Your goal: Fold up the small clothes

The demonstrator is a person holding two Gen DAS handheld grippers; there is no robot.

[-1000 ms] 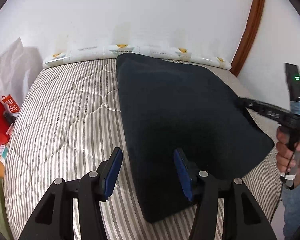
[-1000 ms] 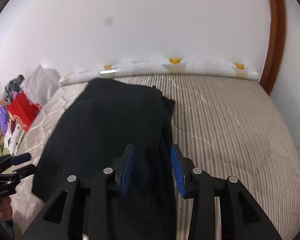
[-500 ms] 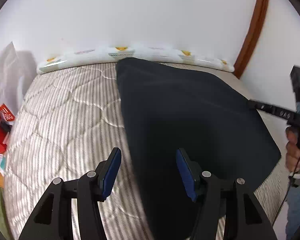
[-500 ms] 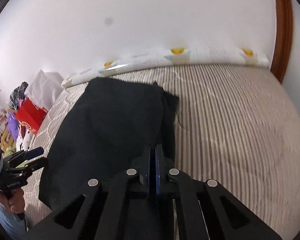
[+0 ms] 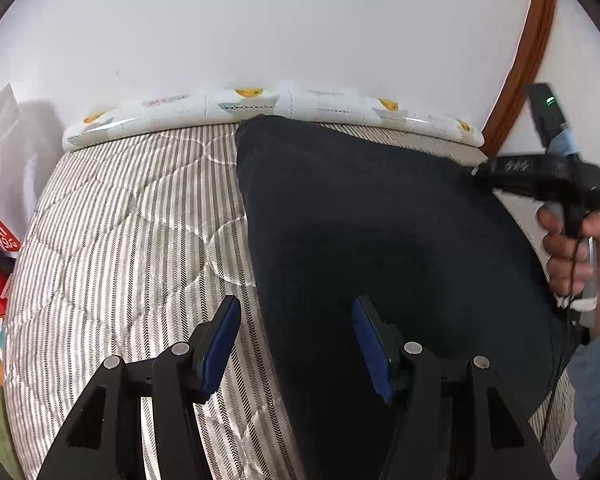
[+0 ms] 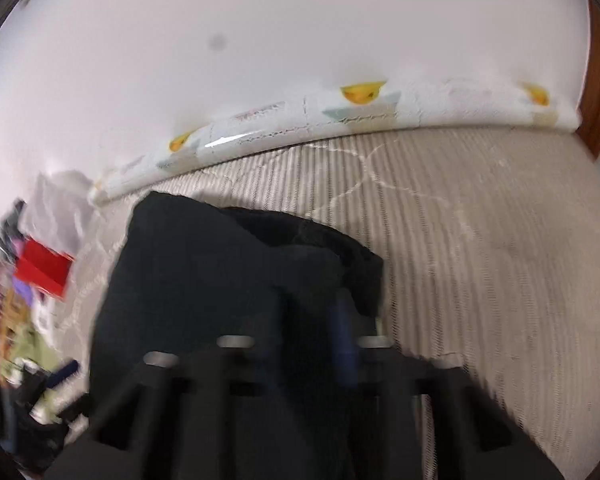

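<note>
On a bed [image 5: 112,240] covered in grey-and-white striped quilting lies a dark garment [image 5: 380,232], spread flat from the far edge of the bed toward the near side. A white bolster [image 5: 180,114] with yellow prints runs along the far edge, against a plain white wall [image 5: 280,20]. The left gripper [image 5: 296,340] hangs low over the near part of the bed with its blue-padded jaws apart: one pad is above the bare stripes, the other above the cloth, and the garment's left edge runs between them without being pinched. The right gripper [image 6: 342,320], seen blurred in its own camera, has its jaws together, clamped on the garment's right edge, where the cloth bunches up. A person's hand [image 5: 576,256] holds its handle at the bed's right side. Red bags [image 6: 44,266] and mixed items sit beside the bed at the left.
</note>
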